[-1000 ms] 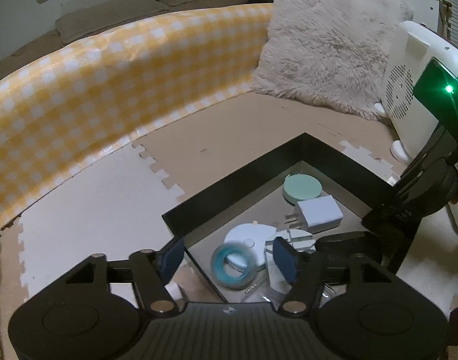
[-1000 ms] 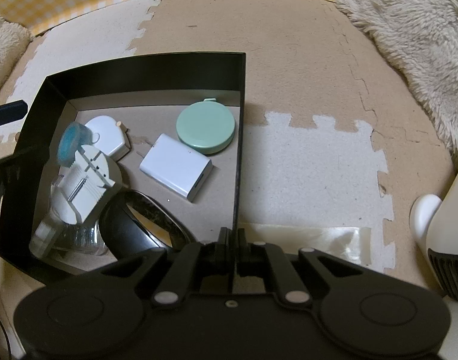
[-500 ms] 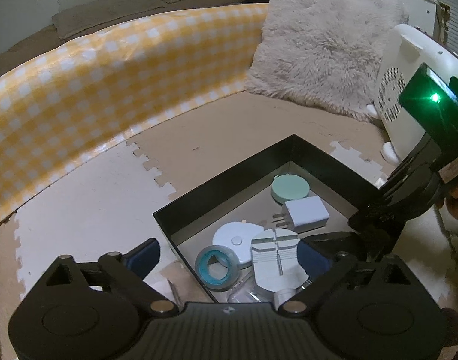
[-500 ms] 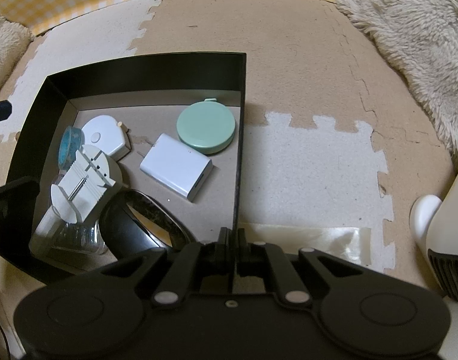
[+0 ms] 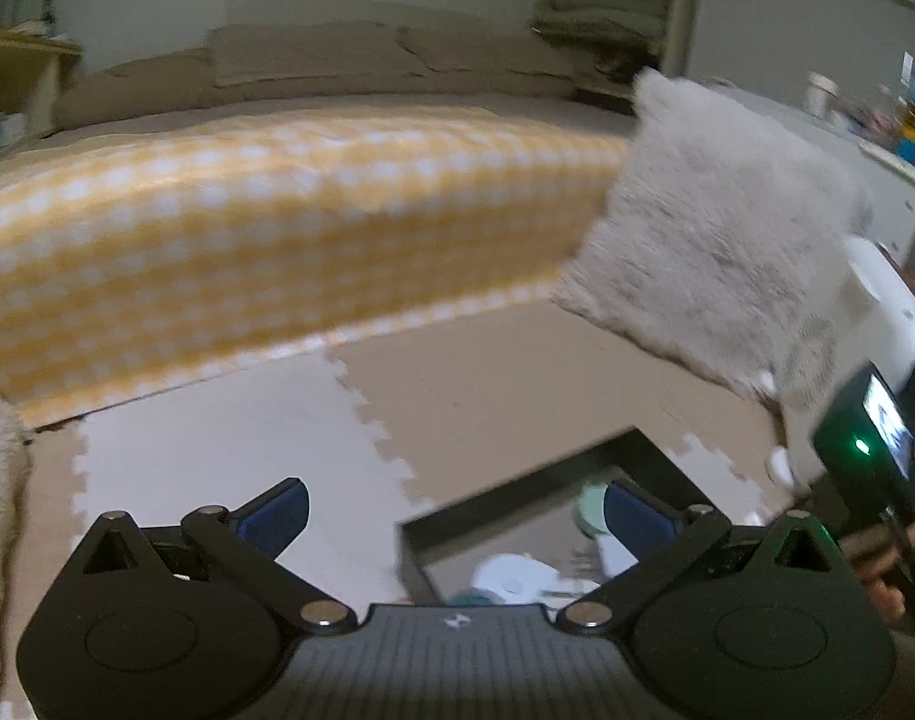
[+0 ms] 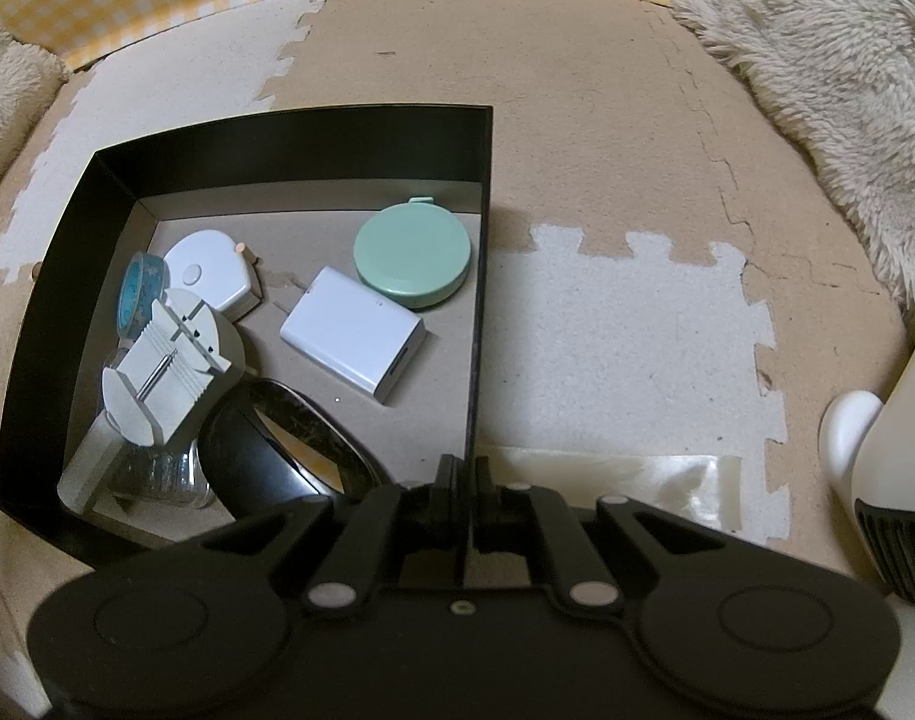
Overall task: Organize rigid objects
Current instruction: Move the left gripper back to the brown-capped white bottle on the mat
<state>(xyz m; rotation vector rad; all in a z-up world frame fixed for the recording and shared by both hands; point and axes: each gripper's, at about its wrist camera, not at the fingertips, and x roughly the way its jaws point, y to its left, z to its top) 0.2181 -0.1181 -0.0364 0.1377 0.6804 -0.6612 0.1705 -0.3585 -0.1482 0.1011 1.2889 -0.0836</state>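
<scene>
A black box point(image 6: 289, 138) on the floor mat holds a green round case point(image 6: 412, 255), a white charger point(image 6: 352, 333), a white rounded device point(image 6: 211, 273), a blue tape roll point(image 6: 134, 294), a white ridged tool point(image 6: 169, 369), a black glossy object point(image 6: 289, 450) and a clear item point(image 6: 157, 471). My right gripper point(image 6: 466, 468) is shut on the box's right wall near its front corner. My left gripper point(image 5: 457, 510) is open and empty, raised above the box point(image 5: 517, 492), which shows blurred low in the left wrist view.
A yellow checked cushion edge point(image 5: 277, 228) runs along the back. A fluffy pillow point(image 5: 715, 276) lies at the right, with a white appliance point(image 6: 889, 438) beside it. Puzzle floor mats point(image 6: 607, 330) surround the box. A clear plastic sheet point(image 6: 613, 480) lies right of the box.
My left gripper has opened wide, left the blue tape roll in the box and lifted up and back. The right gripper has stayed shut on the box wall.
</scene>
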